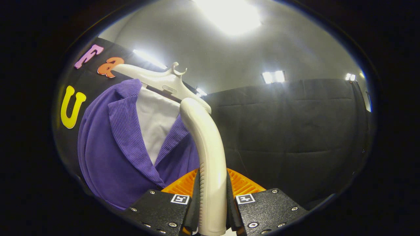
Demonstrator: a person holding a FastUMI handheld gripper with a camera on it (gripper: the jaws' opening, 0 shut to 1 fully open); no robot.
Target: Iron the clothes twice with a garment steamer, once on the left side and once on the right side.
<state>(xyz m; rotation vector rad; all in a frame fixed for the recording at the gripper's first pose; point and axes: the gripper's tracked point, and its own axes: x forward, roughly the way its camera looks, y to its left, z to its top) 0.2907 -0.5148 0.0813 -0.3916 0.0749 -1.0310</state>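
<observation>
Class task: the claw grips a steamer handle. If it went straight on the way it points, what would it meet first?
The claw is shut on the steamer handle. Straight ahead, the steamer's head would probably reach the white hanger above the purple jacket; depth is unclear.

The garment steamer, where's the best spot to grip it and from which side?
Grip the garment steamer on its long, slim, curved handle, coming from its lower end, fingers on the two flat sides. The gripper is shut on it just so, leaving the head free toward the purple jacket.
</observation>
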